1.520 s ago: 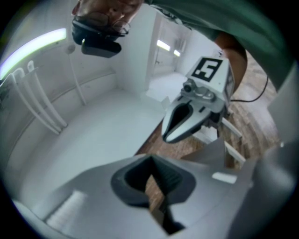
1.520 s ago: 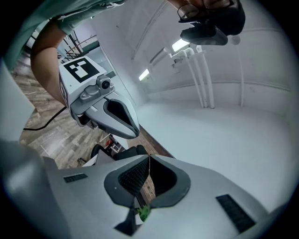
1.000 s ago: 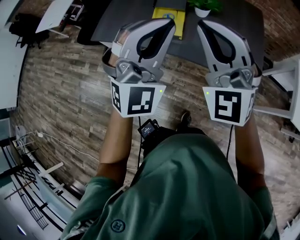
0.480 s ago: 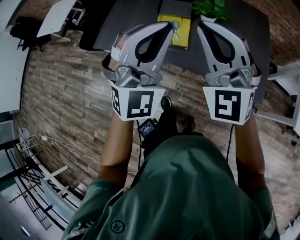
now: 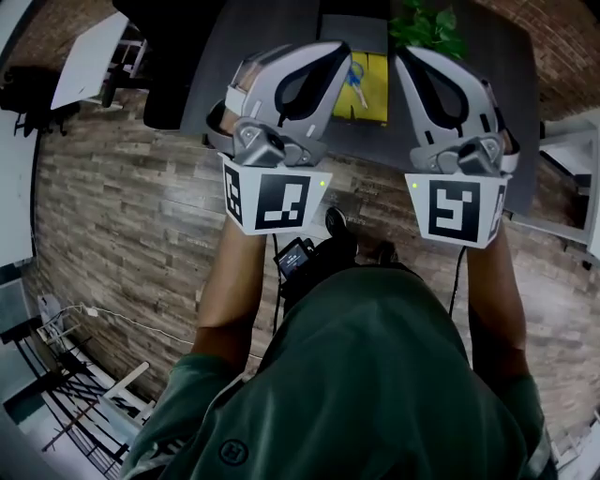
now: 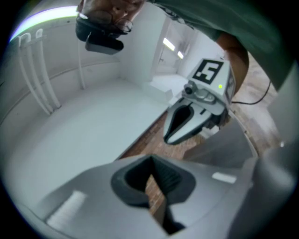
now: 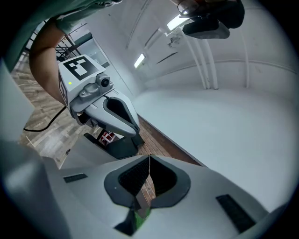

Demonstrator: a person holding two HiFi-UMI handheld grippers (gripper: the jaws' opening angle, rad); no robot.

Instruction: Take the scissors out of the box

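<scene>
A yellow box (image 5: pixel 367 86) lies on a dark table (image 5: pixel 272 33) ahead, showing between my two raised grippers in the head view. Blue-handled scissors (image 5: pixel 354 75) rest in it. My left gripper (image 5: pixel 339 49) is held up left of the box, jaws shut on nothing. The right gripper (image 5: pixel 403 54) is level with it on the other side, also shut and empty. Both hang in the air short of the table. In the left gripper view its jaws (image 6: pixel 152 161) meet at the tips. The right gripper view shows its jaws (image 7: pixel 148 159) closed likewise.
A green potted plant (image 5: pixel 427 23) stands on the table behind the box. A black chair (image 5: pixel 164 56) sits at the table's left end. Wood-plank floor (image 5: pixel 122 206) lies below me. White desks (image 5: pixel 89 47) stand at the left.
The table and yellow box have come nearer and lower in the head view as the person steps forward. Both grippers keep the same raised pose, shut.
</scene>
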